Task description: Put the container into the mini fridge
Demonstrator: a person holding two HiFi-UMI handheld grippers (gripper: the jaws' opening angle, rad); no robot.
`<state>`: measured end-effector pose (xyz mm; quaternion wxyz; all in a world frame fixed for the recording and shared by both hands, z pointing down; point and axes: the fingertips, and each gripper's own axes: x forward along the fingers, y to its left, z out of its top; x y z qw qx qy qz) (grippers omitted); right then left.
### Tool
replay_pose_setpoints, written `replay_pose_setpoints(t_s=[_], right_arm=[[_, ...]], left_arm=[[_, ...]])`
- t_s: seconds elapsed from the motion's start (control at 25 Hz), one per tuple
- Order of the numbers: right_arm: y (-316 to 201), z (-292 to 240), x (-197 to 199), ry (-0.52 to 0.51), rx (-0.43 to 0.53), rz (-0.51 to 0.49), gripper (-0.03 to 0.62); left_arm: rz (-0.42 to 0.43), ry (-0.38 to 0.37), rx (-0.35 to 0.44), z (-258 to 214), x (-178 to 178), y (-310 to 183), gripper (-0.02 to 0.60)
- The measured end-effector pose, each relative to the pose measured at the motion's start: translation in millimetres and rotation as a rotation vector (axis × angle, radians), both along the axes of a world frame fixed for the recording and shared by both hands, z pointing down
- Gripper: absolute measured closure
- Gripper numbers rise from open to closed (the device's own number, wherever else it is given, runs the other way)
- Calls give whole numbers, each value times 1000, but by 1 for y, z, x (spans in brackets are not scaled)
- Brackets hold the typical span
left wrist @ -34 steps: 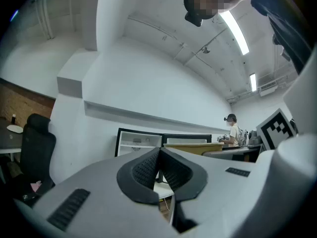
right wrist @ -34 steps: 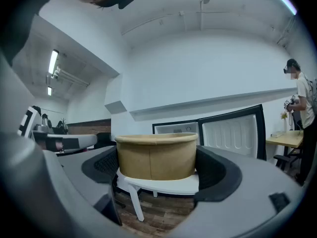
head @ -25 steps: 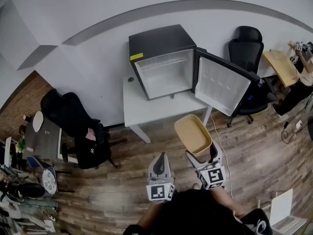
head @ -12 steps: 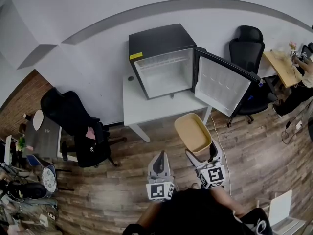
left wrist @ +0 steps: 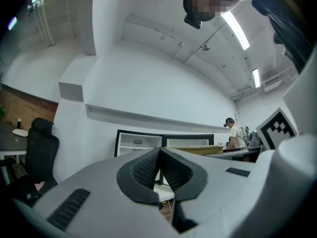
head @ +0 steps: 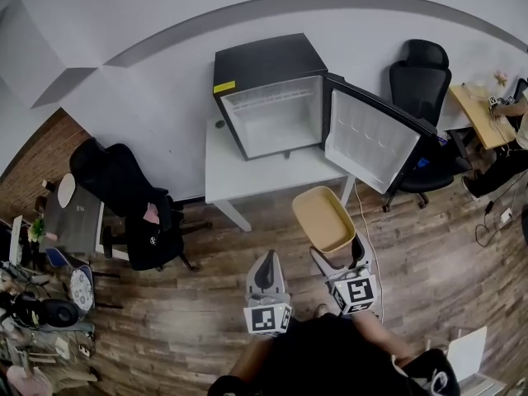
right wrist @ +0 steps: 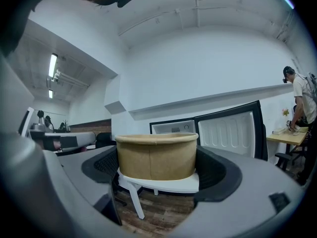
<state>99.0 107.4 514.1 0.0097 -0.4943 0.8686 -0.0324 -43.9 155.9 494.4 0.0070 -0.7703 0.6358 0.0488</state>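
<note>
The left gripper (head: 266,261) hung low in front of the person's torso and pointed forward. Its fingers (left wrist: 146,168) were pressed together with nothing between them. The right gripper (head: 337,252) was just beside it and reached slightly farther forward. Its fingers (right wrist: 212,170) were spread wide and clamped against opposite sides of the container (head: 323,218), which it carried upright.

White wall (head: 165,23) across the top of the frame, with a brick section (head: 33,159) at the left edge. Wood-plank floor (head: 429,254). White table (head: 247,184), centre. Black office chair (head: 419,77), upper right. Second black chair (head: 124,196), left (a pink item on it). Wooden desk (head: 478,114), right edge. Ceiling strip lights (left wrist: 237,29), lit.
</note>
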Motion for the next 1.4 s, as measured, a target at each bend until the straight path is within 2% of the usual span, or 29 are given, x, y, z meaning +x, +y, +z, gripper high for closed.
replay_pose_setpoints(t_s=[0.28,0.6,0.84,1.12,1.4], right_arm=[[-22,7,18,-4,-9,-23,100],[-75,9,5,-14,-18,-17,100],[-140,13,-30,1,-14,14,100],[-228,7,-77,12,-17,77,100],[-284,4,-98,8,-7,143,100]], left_arm=[[-44,-7,15,-5,15,-10,558],[-53,-9,3,7,-3,-64,558],[-13,0,6,12,-38,-136,558],[74,-1,13,2,-82,-231,558],[166,12,30,-6,-98,-283,558]])
